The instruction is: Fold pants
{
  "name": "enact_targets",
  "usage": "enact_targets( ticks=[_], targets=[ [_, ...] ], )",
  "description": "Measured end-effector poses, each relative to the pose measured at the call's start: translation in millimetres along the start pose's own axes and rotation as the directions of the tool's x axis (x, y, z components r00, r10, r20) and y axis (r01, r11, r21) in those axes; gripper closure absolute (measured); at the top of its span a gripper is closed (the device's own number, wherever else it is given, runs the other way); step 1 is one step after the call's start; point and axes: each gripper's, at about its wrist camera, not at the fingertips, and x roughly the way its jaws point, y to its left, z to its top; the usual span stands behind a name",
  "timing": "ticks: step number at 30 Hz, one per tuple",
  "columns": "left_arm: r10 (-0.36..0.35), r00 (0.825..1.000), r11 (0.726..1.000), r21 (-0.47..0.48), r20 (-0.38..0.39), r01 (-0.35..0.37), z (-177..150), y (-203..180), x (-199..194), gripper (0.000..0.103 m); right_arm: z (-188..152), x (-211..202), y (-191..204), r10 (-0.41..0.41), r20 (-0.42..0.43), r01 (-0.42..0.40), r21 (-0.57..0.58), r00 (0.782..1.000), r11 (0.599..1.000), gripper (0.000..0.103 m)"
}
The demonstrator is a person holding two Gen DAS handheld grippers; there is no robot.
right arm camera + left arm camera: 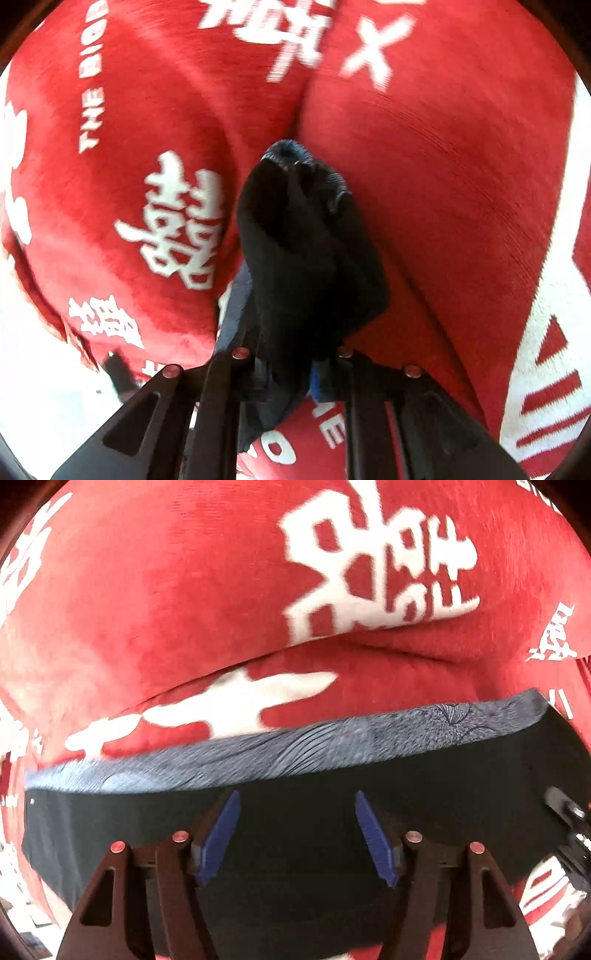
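Black pants (295,812) with a grey-blue patterned waistband (295,746) lie across a red blanket. My left gripper (295,808) hovers over the black cloth, jaws wide open, blue pads (221,834) empty. In the right wrist view, my right gripper (291,369) is shut on a bunched fold of the black pants (306,258), which rises in front of the camera, its patterned band edge (288,149) at the top. The right gripper's fingertips are mostly hidden by cloth.
A red blanket (184,590) with white characters and lettering covers the surface, wrinkled in a ridge (332,646). White patterned border shows at right in the right wrist view (546,350). A dark gripper part (569,819) shows at the right edge of the left view.
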Motion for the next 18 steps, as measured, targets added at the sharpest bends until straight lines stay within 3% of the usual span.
enact_targets(
  ticks=[2,4,6,10,13,18],
  targets=[
    [0.046,0.998,0.995,0.088,-0.033,-0.043,-4,-22,22,0.036,-3,-5,16,0.0,0.004,0.0,-0.05,1.0,0.999,0.088],
    [0.106,0.993,0.979,0.169,0.055,-0.113,-12,-35,19,0.036,-6,-7,35,-0.001,0.01,0.002,-0.097,1.0,0.995,0.088],
    [0.12,0.99,0.967,0.217,0.069,-0.132,-15,-39,16,0.036,-11,-8,59,-0.021,0.021,0.024,-0.164,1.0,0.986,0.088],
    [-0.032,0.999,0.997,0.071,0.0,0.032,-12,4,6,0.036,-28,-8,108,-0.081,0.059,0.096,-0.31,0.995,0.946,0.088],
    [-0.045,0.998,0.999,0.015,0.039,0.045,-18,48,-8,0.036,-51,-7,144,-0.13,0.082,0.153,-0.428,0.988,0.891,0.088],
    [-0.045,0.997,0.999,-0.016,0.057,0.046,-39,123,-24,0.036,-111,17,208,-0.217,0.138,0.255,-0.619,0.966,0.743,0.088]
  ],
)
